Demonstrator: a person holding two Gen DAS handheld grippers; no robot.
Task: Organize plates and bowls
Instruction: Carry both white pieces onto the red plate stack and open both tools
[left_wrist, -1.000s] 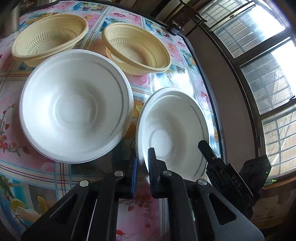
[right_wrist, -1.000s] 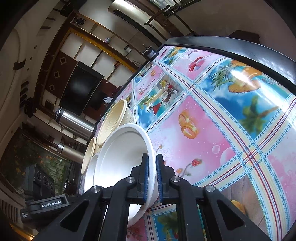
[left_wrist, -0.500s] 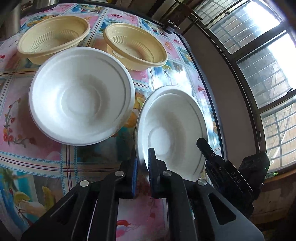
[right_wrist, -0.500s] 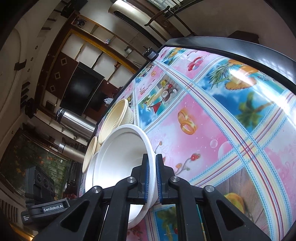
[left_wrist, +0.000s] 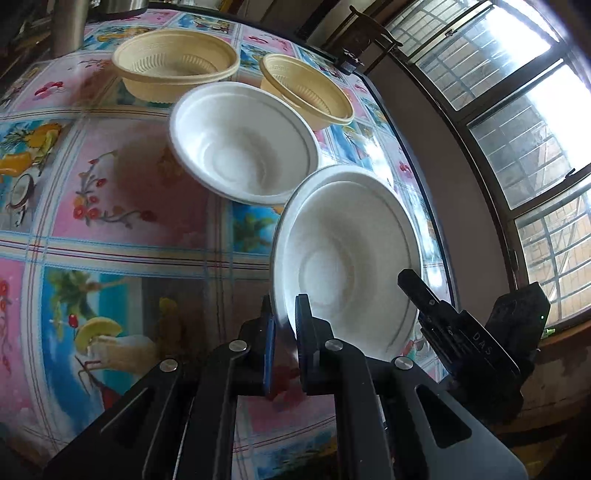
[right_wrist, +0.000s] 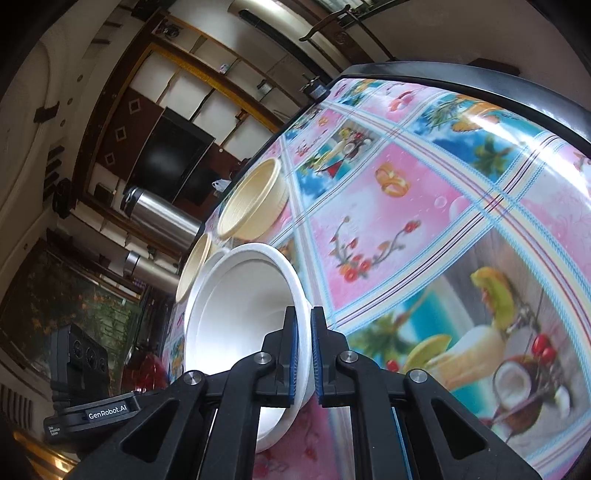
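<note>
Tilted white bowl (left_wrist: 343, 258) pinched at near rim, apparently by both hand-held grippers, left (left_wrist: 282, 325) and right (right_wrist: 303, 354); second white bowl (left_wrist: 243, 144) up-left of centre.

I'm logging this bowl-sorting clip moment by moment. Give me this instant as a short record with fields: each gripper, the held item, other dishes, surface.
left gripper: shut on the rim of the tilted white foam bowl
right gripper: shut on the same bowl's rim, other side
other dishes: second white foam bowl, upright on the table; two ribbed beige plastic bowls behind it, side by side
surface: glossy fruit-and-flower tablecloth
stacking: no bowl nested in another
</note>
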